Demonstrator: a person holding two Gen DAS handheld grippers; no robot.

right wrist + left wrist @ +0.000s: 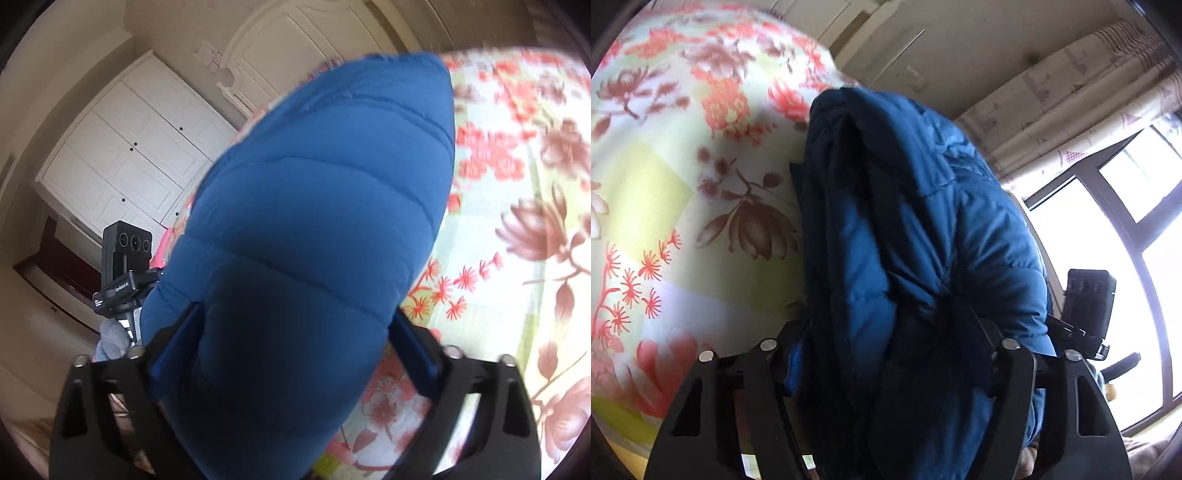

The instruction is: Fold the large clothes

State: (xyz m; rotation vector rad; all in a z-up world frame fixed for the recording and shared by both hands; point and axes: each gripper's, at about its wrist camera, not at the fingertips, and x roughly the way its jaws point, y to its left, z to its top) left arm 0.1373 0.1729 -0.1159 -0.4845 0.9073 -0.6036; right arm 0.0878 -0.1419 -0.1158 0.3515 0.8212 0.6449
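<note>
A puffy blue quilted jacket (905, 203) hangs in a thick bundle over a bed with a floral cover (665, 184). My left gripper (886, 321) is shut on a bunched, creased part of it, and fabric fills the whole gap between the fingers. In the right wrist view the same jacket (325, 177) bulges forward as a smooth padded roll. My right gripper (295, 314) is shut on it, its blue pads (413, 350) pressing into both sides. The fingertips of both grippers are buried in the fabric.
The floral bedcover (517, 184) spreads beneath and beyond the jacket. A window (1126, 221) and curtain (1052, 122) lie to the right in the left wrist view. White wardrobe doors (129, 155) and a headboard (295, 55) stand behind. The other gripper's black camera block (127, 258) sits close by.
</note>
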